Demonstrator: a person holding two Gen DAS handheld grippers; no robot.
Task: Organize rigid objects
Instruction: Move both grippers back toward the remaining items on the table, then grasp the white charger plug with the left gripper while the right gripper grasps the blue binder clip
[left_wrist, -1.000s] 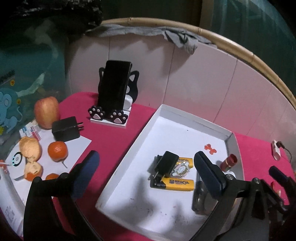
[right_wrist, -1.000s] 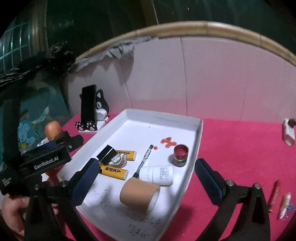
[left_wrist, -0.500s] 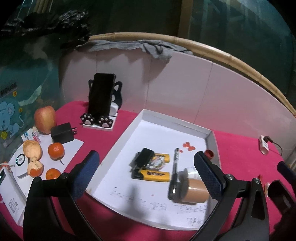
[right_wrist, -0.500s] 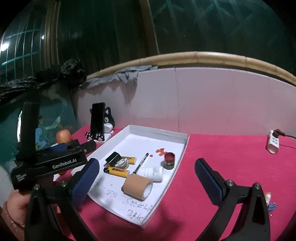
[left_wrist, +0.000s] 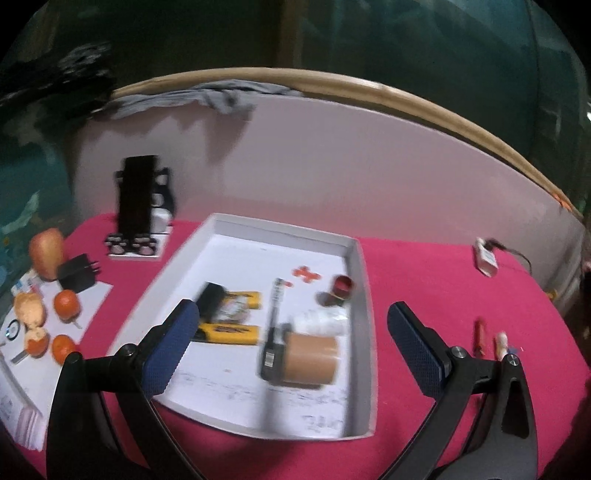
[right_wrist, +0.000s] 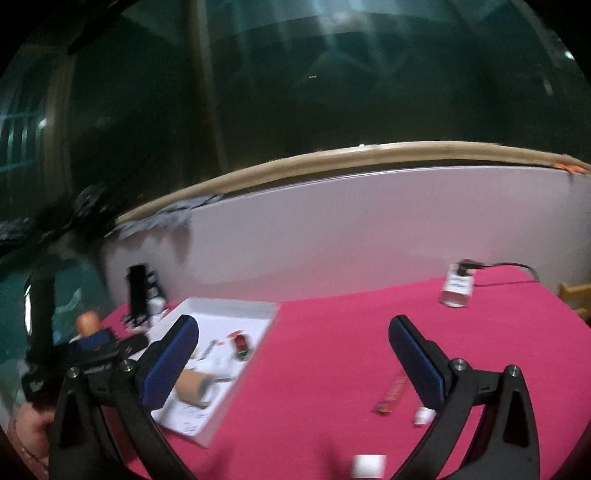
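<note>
Both views are smeared by motion. In the white tray (left_wrist: 364, 280), the print on the yellow batteries (left_wrist: 231, 332) is unreadable and the pen (left_wrist: 274, 314) blurs into a streak. The left gripper's near pad hides part of the black clip (left_wrist: 210, 295). At the near edge of the right view, a white object (right_wrist: 368, 466) is cut off and too blurred to identify.

Place: you are at a table in what looks like a home, at night.
Table: a bright pink cloth (left_wrist: 424, 280) covers it, and a white panel (left_wrist: 332, 166) stands behind.
Food: an apple (left_wrist: 46, 253) and small oranges (left_wrist: 66, 304) sit at your left.
Everyday gear: a phone (left_wrist: 136, 195) on a cat-shaped stand, a plug adapter (left_wrist: 77, 273), a power strip (right_wrist: 458, 290).
Surroundings: dark glass (right_wrist: 332, 74) behind a bamboo rail (right_wrist: 332, 158).
</note>
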